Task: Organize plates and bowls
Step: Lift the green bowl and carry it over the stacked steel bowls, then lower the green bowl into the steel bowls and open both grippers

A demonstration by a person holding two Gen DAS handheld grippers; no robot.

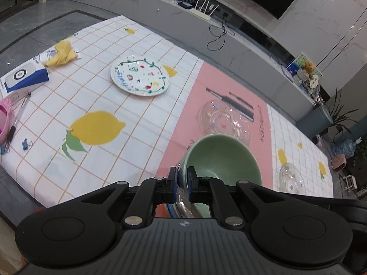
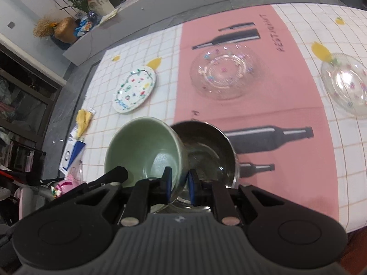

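A long grey low cabinet is seen along a pale marbled wall, with a white router set on top. The floor is laid with grey tiles. A potted plant is seen beside the cabinet.

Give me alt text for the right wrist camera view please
The right gripper has its jaws clamped on the rim of a steel bowl, held beside a green bowl above a lemon-print tablecloth. Beyond lie two clear glass bowls and a decorated plate.
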